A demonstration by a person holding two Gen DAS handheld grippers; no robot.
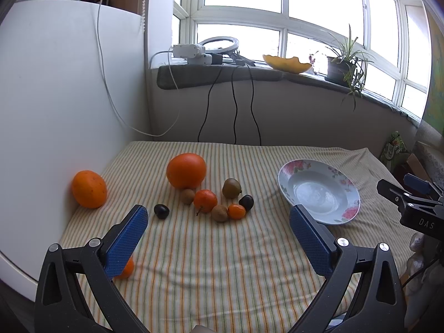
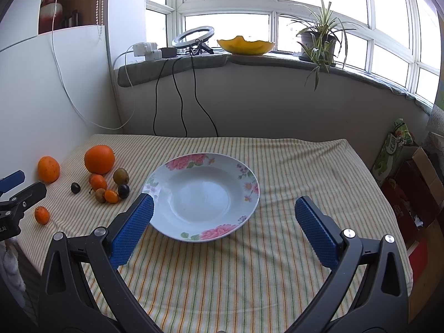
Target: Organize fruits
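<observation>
A flowered white plate (image 1: 288, 186) (image 2: 249, 188) lies empty on the striped cloth. Left of it sits a cluster of fruit: a big orange (image 1: 186, 170) (image 2: 99, 159), a tangerine (image 1: 205, 201), kiwis (image 1: 231, 187), dark plums (image 1: 161, 211) and a small orange fruit (image 1: 236, 211). Another orange (image 1: 89, 189) (image 2: 48, 169) lies by the white wall. A small tangerine (image 1: 126, 269) (image 2: 42, 215) sits behind my left finger. My left gripper (image 1: 219, 238) is open, empty, in front of the cluster. My right gripper (image 2: 223, 229) is open, empty, over the plate's near rim.
A white panel (image 1: 55, 111) bounds the table's left side. Cables (image 1: 236, 105) hang from the windowsill with a ring light, a melon rind and a potted plant (image 2: 319, 38). Boxes and bags (image 2: 402, 166) stand beyond the table's right edge.
</observation>
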